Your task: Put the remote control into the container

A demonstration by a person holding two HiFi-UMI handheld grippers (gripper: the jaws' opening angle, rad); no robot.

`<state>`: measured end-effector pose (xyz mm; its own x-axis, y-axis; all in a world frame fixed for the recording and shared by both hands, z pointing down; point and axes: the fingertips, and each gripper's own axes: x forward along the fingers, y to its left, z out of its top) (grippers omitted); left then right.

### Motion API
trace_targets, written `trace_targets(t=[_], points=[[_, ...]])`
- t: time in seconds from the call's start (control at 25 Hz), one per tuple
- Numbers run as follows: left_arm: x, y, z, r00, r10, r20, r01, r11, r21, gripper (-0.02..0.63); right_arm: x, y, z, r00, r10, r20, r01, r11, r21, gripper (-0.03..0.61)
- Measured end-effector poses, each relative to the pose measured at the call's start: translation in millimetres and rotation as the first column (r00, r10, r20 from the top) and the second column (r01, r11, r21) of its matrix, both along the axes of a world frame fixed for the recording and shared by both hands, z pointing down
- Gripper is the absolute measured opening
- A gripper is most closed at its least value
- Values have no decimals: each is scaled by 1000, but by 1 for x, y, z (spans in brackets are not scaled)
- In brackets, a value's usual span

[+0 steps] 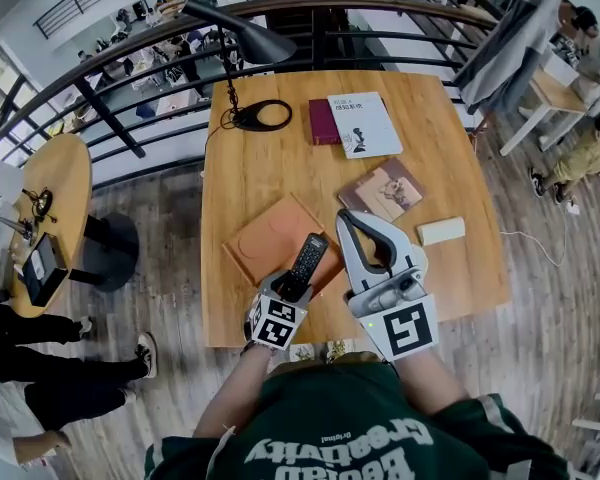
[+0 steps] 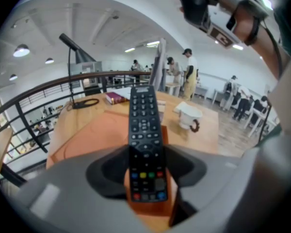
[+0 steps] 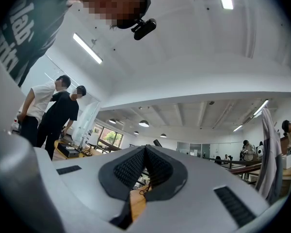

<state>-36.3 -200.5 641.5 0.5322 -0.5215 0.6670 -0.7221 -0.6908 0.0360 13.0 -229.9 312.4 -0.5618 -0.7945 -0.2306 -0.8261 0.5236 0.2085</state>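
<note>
a wooden desk (image 1: pixel 270 158) carries a flat orange container (image 1: pixel 265 233), which lies just ahead of and below the left tool (image 1: pixel 292 288). that tool's jaws pinch the near end of a black remote control (image 1: pixel 308 260), which juts forward from the tool over the container's near edge; whether it touches the container is unclear. just to the right, the right tool (image 1: pixel 348 223) is pressed together on nothing. the pickup looks done; what appears left is lowering the remote into the container and letting go.
</note>
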Motion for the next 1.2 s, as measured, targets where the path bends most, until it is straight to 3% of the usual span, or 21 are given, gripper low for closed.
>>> trace_targets(t=[0.52,0.96,1.2], points=[[3,-2,31,997,36,69,-28,994,-110,230,2,-4,8,1000,-8,-2,8,1000,-24,15],[3,3,63,986,80,146,-41,967,-251,230,6,-9,13,1000,-6,-7,6,999,-37,15],[11,6,71,982,106,156,-60,959,-276,230,12,-10,14,1000,7,-31,-8,999,-32,15]])
